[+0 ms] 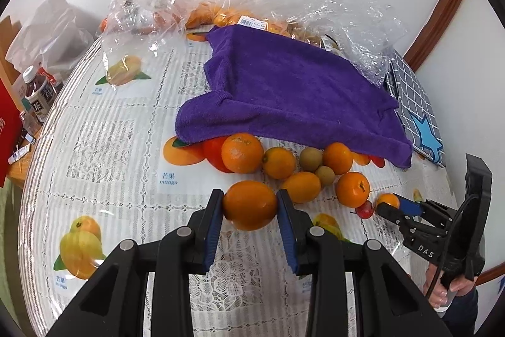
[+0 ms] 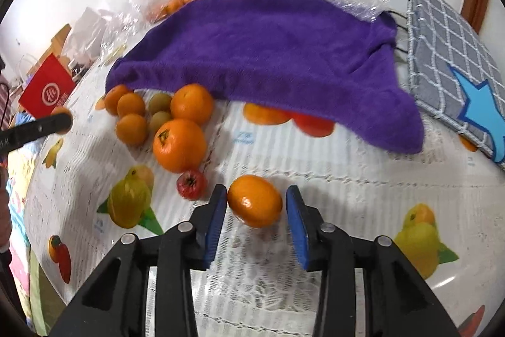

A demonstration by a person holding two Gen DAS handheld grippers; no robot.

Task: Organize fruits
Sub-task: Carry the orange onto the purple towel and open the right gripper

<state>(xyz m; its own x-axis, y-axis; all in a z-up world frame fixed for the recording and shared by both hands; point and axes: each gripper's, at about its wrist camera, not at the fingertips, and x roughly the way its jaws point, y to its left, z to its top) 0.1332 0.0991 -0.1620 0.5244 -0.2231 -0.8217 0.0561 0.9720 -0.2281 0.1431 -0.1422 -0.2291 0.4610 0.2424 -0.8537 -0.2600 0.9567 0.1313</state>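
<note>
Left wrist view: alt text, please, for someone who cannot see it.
The left tool grips an orange above a fruit-print tablecloth. Beyond it, loose fruit spills from under a purple towel; the right tool reaches in at right.

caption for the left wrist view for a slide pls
Left gripper clamps an orange over the fruit-print tablecloth, loose citrus beside a purple towel.

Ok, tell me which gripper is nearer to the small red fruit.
Right. The right gripper brackets a small orange lying just beside the small red fruit. The left gripper, clamped on a bigger orange, is farther off, across the fruit pile.
</note>
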